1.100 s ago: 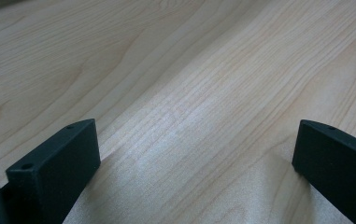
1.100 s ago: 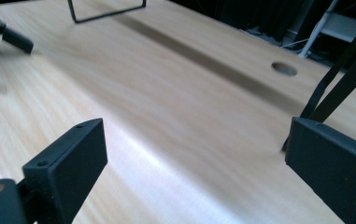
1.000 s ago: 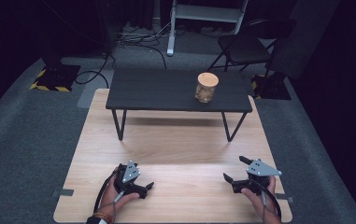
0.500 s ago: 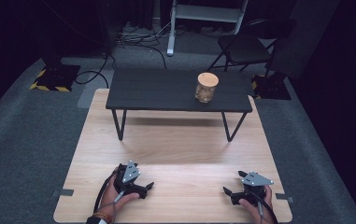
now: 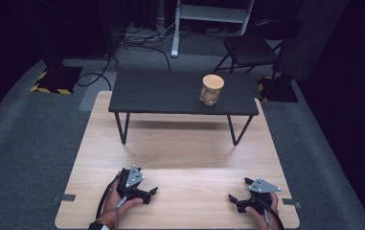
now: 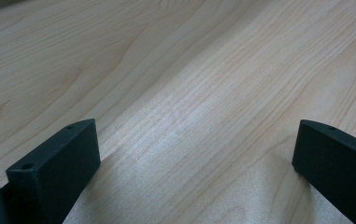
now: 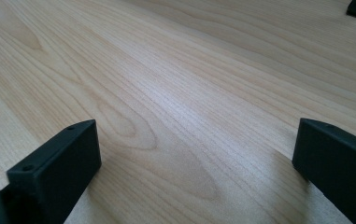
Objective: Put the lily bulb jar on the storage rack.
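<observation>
Two hand-held black grippers rest low on the pale wooden board point(image 5: 180, 158), one at each near corner, and neither holds anything. By my reading this is the very start of the work: nothing has been approached yet, and the likeliest object is the clear glass jar with a round wooden lid point(image 5: 211, 89), which stands upright on the right half of the small dark low table point(image 5: 161, 93) at the far end of the board, well apart from both tools. The left gripper point(image 5: 152, 192) lies under the person's left hand point(image 5: 122, 203) with its jaws pointing toward the board's middle; the right gripper point(image 5: 232, 197) sits in the right hand point(image 5: 259, 211), jaws pointing left. In the left gripper view the two black jaws stand wide apart with bare wood grain between them, and the right gripper view shows the same wide gap over empty board; the fingers point(image 7: 56, 168) seem to hover just above or lightly against the wood, I cannot tell which. The next move probably calls for lifting the right tool, carrying it forward over the table edge, and lining its spread jaws up around the jar's body below the lid.
</observation>
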`<state>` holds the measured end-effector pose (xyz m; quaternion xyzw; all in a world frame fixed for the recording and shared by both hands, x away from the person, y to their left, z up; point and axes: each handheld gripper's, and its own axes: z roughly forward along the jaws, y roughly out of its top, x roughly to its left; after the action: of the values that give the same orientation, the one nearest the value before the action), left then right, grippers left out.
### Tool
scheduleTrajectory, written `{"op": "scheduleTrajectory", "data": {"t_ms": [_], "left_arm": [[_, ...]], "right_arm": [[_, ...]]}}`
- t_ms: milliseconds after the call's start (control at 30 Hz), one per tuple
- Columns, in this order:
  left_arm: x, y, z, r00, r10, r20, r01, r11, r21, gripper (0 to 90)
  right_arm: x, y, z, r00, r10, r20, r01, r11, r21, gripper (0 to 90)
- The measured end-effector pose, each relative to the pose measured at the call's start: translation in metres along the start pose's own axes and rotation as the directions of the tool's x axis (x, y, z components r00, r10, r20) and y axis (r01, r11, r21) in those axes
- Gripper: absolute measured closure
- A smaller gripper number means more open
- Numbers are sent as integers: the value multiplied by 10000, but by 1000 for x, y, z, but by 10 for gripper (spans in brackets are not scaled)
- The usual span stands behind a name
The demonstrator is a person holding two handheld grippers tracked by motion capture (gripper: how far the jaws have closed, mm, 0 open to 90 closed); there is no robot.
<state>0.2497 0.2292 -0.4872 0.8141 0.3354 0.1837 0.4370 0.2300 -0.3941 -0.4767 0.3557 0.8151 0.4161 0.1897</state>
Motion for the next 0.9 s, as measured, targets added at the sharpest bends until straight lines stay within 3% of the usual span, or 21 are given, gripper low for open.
{"op": "scheduleTrajectory", "data": {"t_ms": [900], "left_arm": [[0, 0, 0, 10000, 2, 1, -2, 10000, 2, 8]], "right_arm": [[-2, -4, 1, 9999, -53, -122, 52, 9999, -147, 0]]}}
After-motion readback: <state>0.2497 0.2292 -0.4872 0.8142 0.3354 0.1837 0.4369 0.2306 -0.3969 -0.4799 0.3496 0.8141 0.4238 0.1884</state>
